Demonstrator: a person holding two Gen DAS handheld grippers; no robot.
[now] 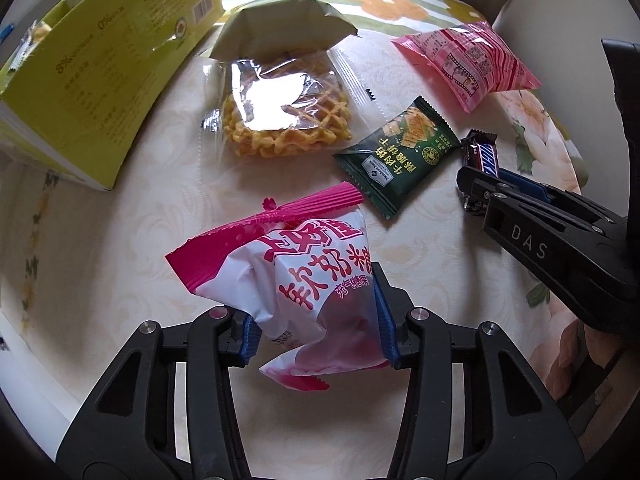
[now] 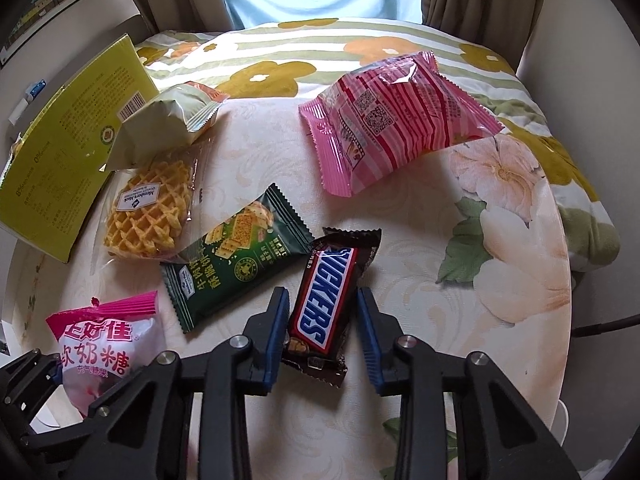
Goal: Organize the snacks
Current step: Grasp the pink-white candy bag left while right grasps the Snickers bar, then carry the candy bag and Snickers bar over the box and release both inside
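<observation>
A pink-and-white soft candy bag (image 1: 304, 280) sits crumpled between the blue pads of my left gripper (image 1: 316, 330), which is shut on its lower half. The same candy bag (image 2: 108, 344) shows at the lower left of the right wrist view. My right gripper (image 2: 324, 320) is shut on a Snickers bar (image 2: 328, 296) that lies on the round table (image 2: 420, 264); both blue pads touch the wrapper's sides. In the left wrist view the right gripper (image 1: 470, 192) reaches in from the right over the Snickers bar (image 1: 482, 154).
A green cracker packet (image 2: 236, 256), a clear-wrapped waffle (image 2: 148, 212) and a pink striped bag (image 2: 396, 120) lie on the table. A yellow-green box (image 2: 68, 152) lies open at the left with a pale packet (image 2: 172, 116) at its mouth. A flowered blanket (image 2: 280, 56) lies beyond.
</observation>
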